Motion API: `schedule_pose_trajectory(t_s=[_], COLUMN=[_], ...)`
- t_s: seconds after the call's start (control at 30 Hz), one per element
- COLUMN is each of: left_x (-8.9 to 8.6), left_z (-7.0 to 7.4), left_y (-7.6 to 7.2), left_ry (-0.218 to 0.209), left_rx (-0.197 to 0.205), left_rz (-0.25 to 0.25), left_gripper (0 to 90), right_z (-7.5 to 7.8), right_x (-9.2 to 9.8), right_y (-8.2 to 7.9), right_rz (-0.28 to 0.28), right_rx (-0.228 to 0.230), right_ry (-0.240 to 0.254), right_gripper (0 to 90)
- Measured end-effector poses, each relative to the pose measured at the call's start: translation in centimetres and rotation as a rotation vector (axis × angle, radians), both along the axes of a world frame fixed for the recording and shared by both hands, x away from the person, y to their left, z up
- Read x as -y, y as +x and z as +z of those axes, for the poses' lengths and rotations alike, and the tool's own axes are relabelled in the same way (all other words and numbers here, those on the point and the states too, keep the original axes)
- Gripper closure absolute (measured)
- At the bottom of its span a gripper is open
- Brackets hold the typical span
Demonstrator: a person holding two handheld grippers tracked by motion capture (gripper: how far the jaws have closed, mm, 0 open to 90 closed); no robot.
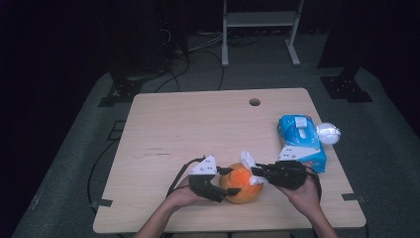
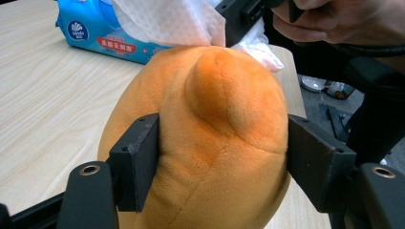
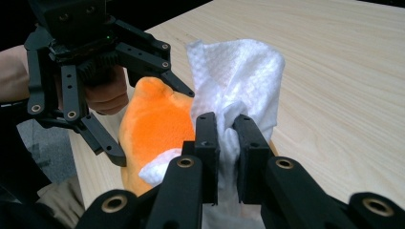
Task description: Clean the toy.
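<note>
An orange plush toy (image 1: 243, 186) sits near the table's front edge. My left gripper (image 1: 232, 181) is shut on it from the left; in the left gripper view both pads (image 2: 138, 157) press into the sides of the plush (image 2: 219, 124). My right gripper (image 1: 255, 174) comes in from the right, shut on a white tissue (image 1: 247, 159). The right gripper view shows its jaws (image 3: 227, 138) pinching the crumpled tissue (image 3: 239, 71) right against the plush (image 3: 153, 121), with the left gripper (image 3: 95, 62) beyond. The tissue (image 2: 172, 21) lies over the toy's far top.
A blue tissue pack (image 1: 301, 141) lies at the table's right edge, just behind my right hand, with a white round object (image 1: 328, 133) beside it. A cable hole (image 1: 254, 102) is at the back of the wooden table (image 1: 198, 129). A metal stand (image 1: 260, 29) is on the floor beyond.
</note>
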State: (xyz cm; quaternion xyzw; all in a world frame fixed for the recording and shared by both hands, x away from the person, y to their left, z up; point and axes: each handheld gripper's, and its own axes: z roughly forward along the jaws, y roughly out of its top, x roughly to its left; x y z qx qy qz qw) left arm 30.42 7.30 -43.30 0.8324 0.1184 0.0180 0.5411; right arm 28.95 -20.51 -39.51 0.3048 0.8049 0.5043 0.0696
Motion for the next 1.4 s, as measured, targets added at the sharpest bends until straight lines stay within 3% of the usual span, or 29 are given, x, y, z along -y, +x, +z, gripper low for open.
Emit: schedule_pose_trajectory(t_s=[0.13, 0.17, 0.23, 0.37, 0.43, 0.5, 0.6, 0.67, 0.8, 0.87, 1.0, 1.1, 1.17, 1.27, 1.33, 1.4], left_x=[0.1, 0.0, -0.1, -0.4, -0.6, -0.6, -0.3, 0.0, -0.1, -0.1, -0.2, 0.2, 0.8, 1.1, 1.0, 0.9], left_z=[0.0, -0.1, -0.1, -0.1, -0.1, -0.2, -0.1, 0.0, -0.1, 0.2, 0.4, 0.1, 0.1, 0.1, 0.2, 0.5], left_y=[-0.1, 0.0, 0.2, 0.3, 0.5, 0.7, 0.6, 0.3, 0.2, 0.1, 0.3, -0.1, -0.7, -1.1, -1.2, -1.0], left_ry=[0.001, -0.013, -0.015, -0.02, -0.037, -0.043, -0.032, -0.014, -0.019, -0.009, -0.027, -0.02, 0.012, 0.035, 0.026, 0.025], left_rx=[0.01, -0.003, -0.009, -0.02, -0.035, -0.046, -0.036, -0.021, -0.035, -0.022, -0.049, -0.028, 0.009, 0.036, 0.043, 0.038], left_rz=[0.01, 0.031, 0.041, 0.055, 0.079, 0.088, 0.089, 0.073, 0.06, 0.043, 0.045, 0.009, -0.029, -0.046, -0.067, -0.05], left_gripper=[31.1, 31.0, 30.8, 30.7, 30.6, 30.7, 30.8, 30.8, 30.6, 29.0, 26.6, 30.3, 30.9, 30.5, 29.6, 26.3], right_z=[0.6, 0.9, 0.9, 1.0, 0.7, 0.4, 0.5, 0.9, 1.1, 0.5, 0.5, 1.2, 1.5, 1.7, 1.5, 1.1], right_x=[-0.9, -1.9, -2.8, -3.0, -1.9, -1.1, -1.2, -2.5, -2.6, -1.7, -1.6, -2.4, -3.2, -3.5, -2.5, -1.8], right_y=[-0.7, -1.2, -1.5, -1.6, -1.1, -0.7, -0.9, -1.5, -1.4, -0.9, -1.0, -1.5, -1.8, -1.9, -1.5, -1.1], right_rz=[0.031, 0.084, 0.107, 0.107, 0.064, 0.036, 0.042, 0.093, 0.086, 0.061, 0.082, 0.134, 0.156, 0.147, 0.108, 0.09], right_rx=[0.021, 0.029, 0.044, 0.053, 0.06, 0.04, 0.032, 0.056, 0.07, 0.042, 0.023, 0.022, 0.037, 0.053, 0.041, 0.021], right_ry=[0.001, 0.021, 0.011, -0.008, -0.034, -0.02, -0.005, -0.016, -0.029, -0.012, -0.013, -0.003, -0.01, -0.024, -0.022, -0.037], right_gripper=[80.9, 80.9, 80.8, 80.9, 80.8, 80.9, 80.8, 80.8, 80.7, 80.8, 80.8, 80.8, 80.7, 80.6, 80.6, 80.8])
